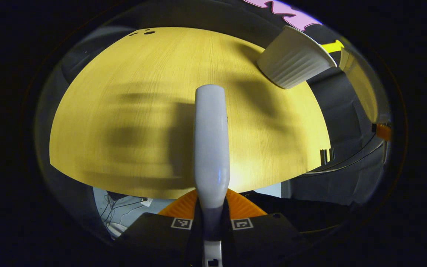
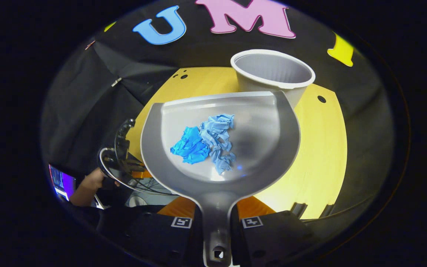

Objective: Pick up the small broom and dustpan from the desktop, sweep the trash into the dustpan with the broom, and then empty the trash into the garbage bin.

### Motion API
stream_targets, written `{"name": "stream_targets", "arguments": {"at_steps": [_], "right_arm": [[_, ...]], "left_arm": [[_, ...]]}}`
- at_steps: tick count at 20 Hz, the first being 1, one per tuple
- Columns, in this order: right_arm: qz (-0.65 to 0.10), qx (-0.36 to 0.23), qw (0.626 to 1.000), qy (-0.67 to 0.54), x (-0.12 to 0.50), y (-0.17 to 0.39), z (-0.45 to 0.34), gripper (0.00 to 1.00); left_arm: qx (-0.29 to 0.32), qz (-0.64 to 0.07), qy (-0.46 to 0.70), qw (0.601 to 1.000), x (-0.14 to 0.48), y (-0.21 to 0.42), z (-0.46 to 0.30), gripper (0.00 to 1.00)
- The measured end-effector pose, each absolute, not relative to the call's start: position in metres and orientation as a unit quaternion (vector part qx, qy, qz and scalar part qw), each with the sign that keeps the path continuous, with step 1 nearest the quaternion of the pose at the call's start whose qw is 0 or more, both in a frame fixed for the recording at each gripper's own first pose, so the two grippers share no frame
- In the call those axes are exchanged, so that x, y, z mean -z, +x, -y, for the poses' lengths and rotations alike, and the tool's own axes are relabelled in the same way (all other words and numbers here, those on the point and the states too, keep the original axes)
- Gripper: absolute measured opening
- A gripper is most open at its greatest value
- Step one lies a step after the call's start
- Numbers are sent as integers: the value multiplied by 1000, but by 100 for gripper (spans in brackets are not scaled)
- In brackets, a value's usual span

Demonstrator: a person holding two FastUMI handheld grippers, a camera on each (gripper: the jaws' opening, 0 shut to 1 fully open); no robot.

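Grey plastic dustpan [image 2: 232, 148], its handle clamped between the closed jaws of the right gripper [image 2: 217, 226], held level above the yellow wooden surface [image 2: 317, 155]. Two crumpled blue paper scraps [image 2: 206, 142] lie in its tray. White ribbed garbage bin [image 2: 272, 72] stands just beyond the dustpan's front lip, mouth up. Left gripper [image 1: 211, 222], jaws closed on the pale broom handle [image 1: 211, 148], holds it above the surface, with the bin at upper right. A hand [image 2: 93, 181] appears at lower left in the right gripper view.
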State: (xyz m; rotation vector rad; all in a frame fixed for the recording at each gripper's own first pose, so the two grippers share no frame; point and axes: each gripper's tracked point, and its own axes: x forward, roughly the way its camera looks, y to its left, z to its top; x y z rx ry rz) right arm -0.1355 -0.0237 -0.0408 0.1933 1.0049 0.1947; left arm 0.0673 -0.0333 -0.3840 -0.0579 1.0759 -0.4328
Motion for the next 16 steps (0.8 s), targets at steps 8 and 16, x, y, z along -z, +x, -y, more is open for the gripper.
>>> {"name": "stream_targets", "arguments": {"at_steps": [8, 16], "right_arm": [[-422, -40, 899, 108, -22, -75, 103, 34], [-383, 53, 920, -54, -4, 31, 198, 33]], "left_arm": [[168, -521, -59, 835, 381, 71, 14, 24], [123, -519, -67, 844, 364, 102, -5, 21]]}}
